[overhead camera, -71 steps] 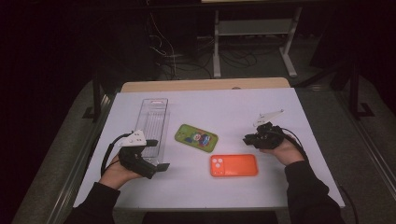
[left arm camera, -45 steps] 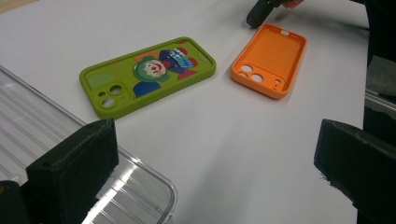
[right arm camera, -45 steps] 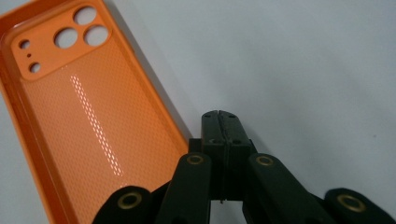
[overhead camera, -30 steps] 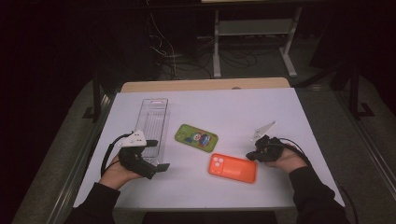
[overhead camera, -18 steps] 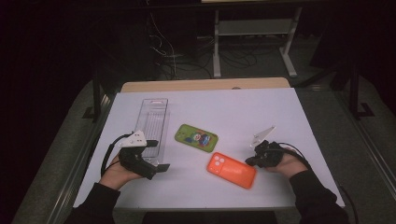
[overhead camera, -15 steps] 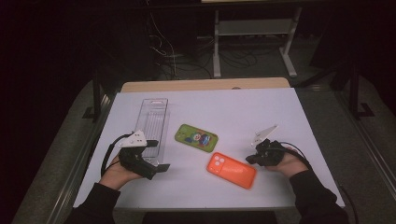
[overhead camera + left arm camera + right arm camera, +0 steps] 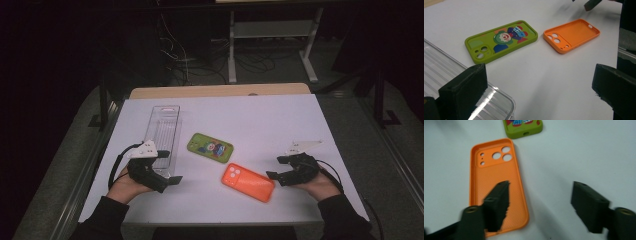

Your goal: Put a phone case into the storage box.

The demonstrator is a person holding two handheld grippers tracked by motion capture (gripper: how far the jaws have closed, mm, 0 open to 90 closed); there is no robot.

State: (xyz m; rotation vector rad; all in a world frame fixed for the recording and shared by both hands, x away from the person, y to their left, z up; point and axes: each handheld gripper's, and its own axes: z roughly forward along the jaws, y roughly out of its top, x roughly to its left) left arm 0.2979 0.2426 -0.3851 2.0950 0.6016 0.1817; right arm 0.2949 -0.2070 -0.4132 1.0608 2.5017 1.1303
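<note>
An orange phone case (image 7: 248, 182) (image 7: 496, 182) lies hollow side up on the white table, slanted, camera holes to the left. Just right of it my right gripper (image 7: 278, 168) (image 7: 541, 195) has just been opening its jaws. They stand open and nothing is pressed between them. In the right gripper view one jaw hovers over the case's near end. A green phone case (image 7: 210, 148) (image 7: 501, 41) with a clown print lies farther back. My left gripper (image 7: 170, 169) (image 7: 541, 77) rests wide open at the near end of a clear plastic tray (image 7: 162, 131) and holds nothing.
The white table (image 7: 260, 120) has bare room at the back and right. A wooden strip (image 7: 220, 91) borders its far edge. Dark floor with cables and a metal stand lies beyond. Sleeved forearms enter from the bottom.
The right gripper came down to the orange case's right end, shut, then drew back right and opened. The case shifted slightly left and turned to a slant. The left gripper stayed put.
</note>
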